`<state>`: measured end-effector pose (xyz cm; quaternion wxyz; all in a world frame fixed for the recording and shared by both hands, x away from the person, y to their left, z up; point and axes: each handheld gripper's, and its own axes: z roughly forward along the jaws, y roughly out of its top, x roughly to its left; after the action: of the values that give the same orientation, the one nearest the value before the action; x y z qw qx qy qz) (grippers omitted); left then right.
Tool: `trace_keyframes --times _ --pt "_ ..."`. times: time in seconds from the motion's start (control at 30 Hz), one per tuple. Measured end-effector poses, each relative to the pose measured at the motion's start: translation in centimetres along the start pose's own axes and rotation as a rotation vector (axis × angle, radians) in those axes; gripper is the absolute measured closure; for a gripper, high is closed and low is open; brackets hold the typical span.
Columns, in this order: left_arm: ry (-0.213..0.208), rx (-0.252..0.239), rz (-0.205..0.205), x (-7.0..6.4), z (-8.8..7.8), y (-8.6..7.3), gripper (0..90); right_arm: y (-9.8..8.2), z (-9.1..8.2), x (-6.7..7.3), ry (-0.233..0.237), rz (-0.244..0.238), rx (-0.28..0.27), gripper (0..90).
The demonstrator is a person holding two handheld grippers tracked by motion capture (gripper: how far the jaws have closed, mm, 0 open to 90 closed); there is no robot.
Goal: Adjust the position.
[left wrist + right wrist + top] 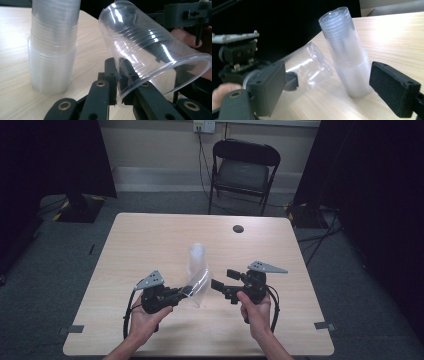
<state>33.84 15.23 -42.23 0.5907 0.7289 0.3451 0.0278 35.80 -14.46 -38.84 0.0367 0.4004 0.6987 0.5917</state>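
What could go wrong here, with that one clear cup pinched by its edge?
The left claw grips the single cup only by its thin rim, tilted on its side, so it might slip out or crumple. The tall stack of cups stands close beside it; a swing of the cup or of the open right claw could topple it.

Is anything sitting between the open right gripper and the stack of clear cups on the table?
Nothing visible blocks it. The right gripper is open with the cup stack straight ahead between its fingers. The single cup clamped by the left gripper is tilted beside the stack, off the direct line.
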Motion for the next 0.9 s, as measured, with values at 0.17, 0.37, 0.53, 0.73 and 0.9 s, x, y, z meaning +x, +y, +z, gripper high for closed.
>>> trace_keyframes --times 0.17,0.37,0.53,0.73,0.9 --pt "-0.032 0.064 -0.045 0.4 -0.2 0.3 86.3 -0.5 -0.6 -0.3 0.025 -0.054 0.022 13.7" --pt "-0.021 0.151 -0.003 -0.2 0.2 0.8 87.0 -1.0 -0.7 -0.1 0.027 -0.097 0.074 15.5" --pt "-0.014 0.245 0.053 -0.7 0.6 0.9 87.3 -1.3 -1.0 0.1 0.043 -0.148 0.099 18.0" --pt "-0.031 0.308 0.051 -0.8 0.9 1.2 87.5 -1.7 -1.4 0.5 0.062 -0.245 0.135 21.9" --pt "-0.041 0.372 0.023 -0.5 1.1 1.4 87.6 -1.7 -1.4 1.0 0.085 -0.32 0.156 20.1"
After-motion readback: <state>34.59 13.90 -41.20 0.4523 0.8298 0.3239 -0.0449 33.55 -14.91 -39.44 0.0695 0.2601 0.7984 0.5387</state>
